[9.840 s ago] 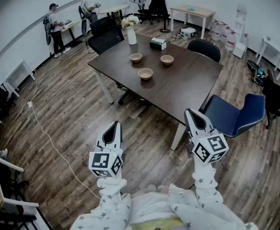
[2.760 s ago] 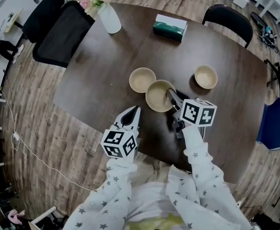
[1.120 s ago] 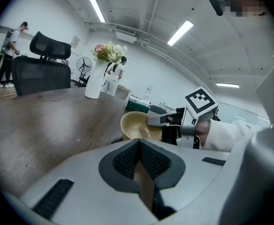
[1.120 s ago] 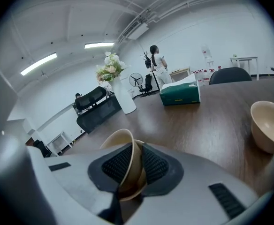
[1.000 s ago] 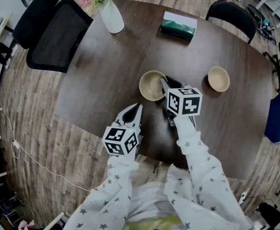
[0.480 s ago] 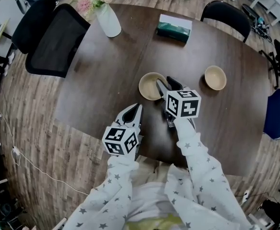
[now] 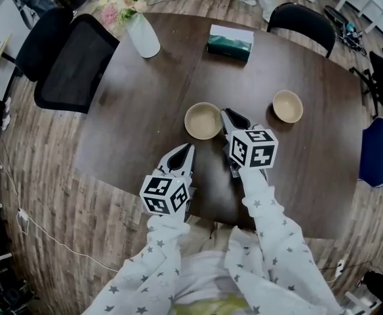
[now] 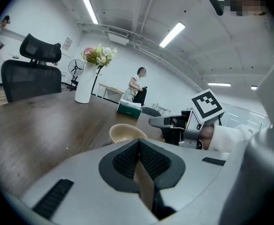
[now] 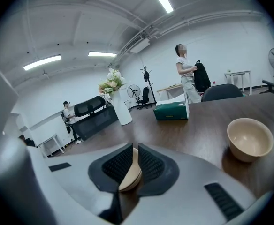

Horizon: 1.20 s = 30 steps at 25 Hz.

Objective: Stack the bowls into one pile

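Bowl (image 7: 203, 120) and second bowl (image 7: 287, 105), both beige, are well apart.

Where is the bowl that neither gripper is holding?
Head view: that bowl stands alone on the table, right of the right gripper, whose jaws have just closed on the rim of the other bowl.

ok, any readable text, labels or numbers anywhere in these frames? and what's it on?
No legible text anywhere.
Green tissue box: any print is too blurred to read.
Small sheet on the wall: too small to read.
Marker cubes: black-and-white square patterns, no letters or digits.
Bowls: plain, no print.
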{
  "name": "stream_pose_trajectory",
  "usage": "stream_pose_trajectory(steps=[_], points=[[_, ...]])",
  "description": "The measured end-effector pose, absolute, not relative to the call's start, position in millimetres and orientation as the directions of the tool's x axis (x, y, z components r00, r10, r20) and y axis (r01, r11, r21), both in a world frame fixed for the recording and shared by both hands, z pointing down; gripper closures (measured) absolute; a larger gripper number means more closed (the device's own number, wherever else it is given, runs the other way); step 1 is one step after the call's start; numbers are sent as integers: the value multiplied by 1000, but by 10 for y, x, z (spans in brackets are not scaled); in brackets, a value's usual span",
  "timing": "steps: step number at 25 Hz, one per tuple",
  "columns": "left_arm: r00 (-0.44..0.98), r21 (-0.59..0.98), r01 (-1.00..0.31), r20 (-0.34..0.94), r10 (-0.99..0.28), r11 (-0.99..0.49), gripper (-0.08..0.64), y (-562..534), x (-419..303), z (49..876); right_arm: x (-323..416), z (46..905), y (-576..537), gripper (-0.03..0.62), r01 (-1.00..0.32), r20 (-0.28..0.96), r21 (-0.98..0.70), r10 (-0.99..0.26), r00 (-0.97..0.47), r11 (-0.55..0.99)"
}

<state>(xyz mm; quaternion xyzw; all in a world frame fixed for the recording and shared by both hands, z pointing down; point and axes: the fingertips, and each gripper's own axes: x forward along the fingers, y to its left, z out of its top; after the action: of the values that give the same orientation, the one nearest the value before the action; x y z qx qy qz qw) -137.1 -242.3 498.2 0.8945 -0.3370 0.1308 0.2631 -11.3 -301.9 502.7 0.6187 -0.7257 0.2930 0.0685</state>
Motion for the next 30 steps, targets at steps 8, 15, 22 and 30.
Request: stream_pose_trajectory(steps=[8, 15, 22, 30], points=[[754, 381, -653, 408, -514, -655, 534, -2295, -1114, 4933, 18, 4972, -2800, 557, -929, 438, -354, -858, -269, 110], [769, 382, -634, 402, -497, -672, 534, -2208, -787, 4887, 439, 4949, -2591, 557, -927, 430, -371, -875, -223, 54], [801, 397, -591, 398, -448, -703, 535, -2072, -326, 4879, 1065, 4905, -2369, 555, -930, 424, -364, -898, -119, -48], [826, 403, -549, 398, -400, -733, 534, -2011, 126, 4883, 1742, 4957, -2211, 540, -918, 430, -359, -903, -3, -168]])
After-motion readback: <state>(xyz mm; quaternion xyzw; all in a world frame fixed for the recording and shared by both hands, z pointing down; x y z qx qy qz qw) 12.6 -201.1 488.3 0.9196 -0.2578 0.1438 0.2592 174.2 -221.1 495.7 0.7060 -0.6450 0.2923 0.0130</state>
